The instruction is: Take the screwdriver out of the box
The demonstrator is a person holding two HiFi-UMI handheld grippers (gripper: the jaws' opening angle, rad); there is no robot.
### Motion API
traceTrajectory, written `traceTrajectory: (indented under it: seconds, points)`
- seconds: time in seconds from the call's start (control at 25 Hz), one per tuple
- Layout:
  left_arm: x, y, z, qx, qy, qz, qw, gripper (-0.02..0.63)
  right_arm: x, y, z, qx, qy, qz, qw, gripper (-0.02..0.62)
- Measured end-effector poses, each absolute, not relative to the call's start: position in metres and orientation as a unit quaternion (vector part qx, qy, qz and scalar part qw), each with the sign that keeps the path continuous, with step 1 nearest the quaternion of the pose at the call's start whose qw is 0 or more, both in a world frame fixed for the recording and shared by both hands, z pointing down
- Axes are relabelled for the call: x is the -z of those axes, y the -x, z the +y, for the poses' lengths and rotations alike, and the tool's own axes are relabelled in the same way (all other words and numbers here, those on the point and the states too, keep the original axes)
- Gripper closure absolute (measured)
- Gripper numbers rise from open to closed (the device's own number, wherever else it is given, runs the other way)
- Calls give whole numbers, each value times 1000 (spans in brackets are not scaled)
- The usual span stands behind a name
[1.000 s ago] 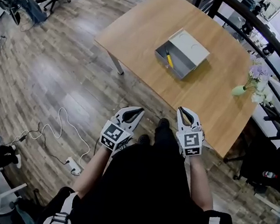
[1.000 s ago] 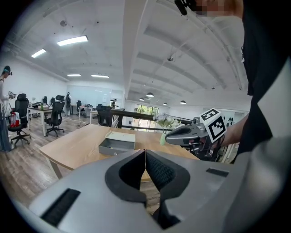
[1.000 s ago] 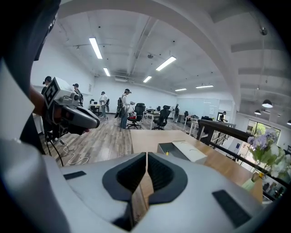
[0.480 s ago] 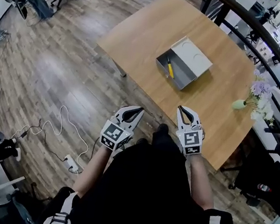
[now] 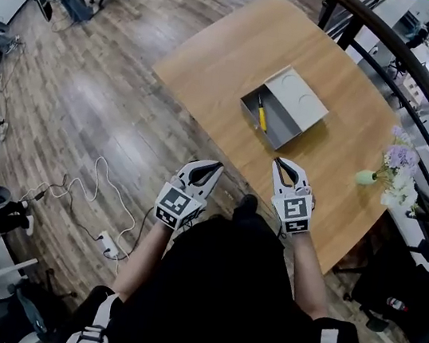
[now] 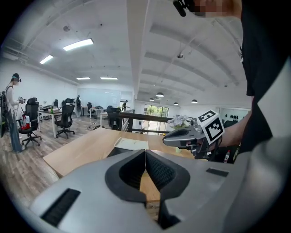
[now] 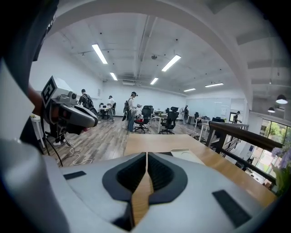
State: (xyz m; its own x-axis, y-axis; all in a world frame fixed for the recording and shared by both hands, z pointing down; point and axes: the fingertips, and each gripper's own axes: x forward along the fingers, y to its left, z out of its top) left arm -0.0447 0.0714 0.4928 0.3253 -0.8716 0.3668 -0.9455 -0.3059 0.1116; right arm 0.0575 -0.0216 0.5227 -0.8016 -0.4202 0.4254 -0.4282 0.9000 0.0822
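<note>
Desk: a light wooden desk [image 5: 243, 42] stands on a grey-brown plank floor [image 5: 87, 106], in front of the person.
Box: an open grey metal box [image 5: 274, 133] sits near the middle of the desk, with its pale lid [image 5: 299, 98] folded back on the side away from the person.
Screwdriver: the yellow-handled screwdriver [image 5: 261, 118] lies flat on the bottom of the box, close to its left wall. Neither gripper touches it.
Left side: the left gripper [image 5: 215, 165], grey with a marker cube, is held over the floor just short of the desk's near edge. It is well apart from the box and points towards the desk.
Left fingers: its fingers [image 6: 128, 174] meet at the tips, and only the desk top shows through the slit below them. Nothing is held.
Right side: the right gripper [image 5: 278, 162] appears over the desk's near edge in the head view, beside the left one, and is also well apart from the box.
Right fingers: its fingers [image 7: 164, 175] are closed tip to tip with nothing between them.
Vase: a small pale green vase [image 5: 364, 177] of purple and white flowers [image 5: 399, 155] stands at the desk's right end, away from the box.
Floor: a white power strip with its cable [image 5: 108, 250] lies to the person's left.
Room: a black railing [image 7: 245, 134] runs past the desk's far side, and office chairs and people are far across the room.
</note>
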Motion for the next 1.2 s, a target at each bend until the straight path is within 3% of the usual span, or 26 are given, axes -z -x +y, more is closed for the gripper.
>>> traceTrajectory:
  seconds: [1.2]
  points:
    - [-494,33,51,-143,-769,-601,163,584,-548,-59,-51,-21,-164,-958,233,568]
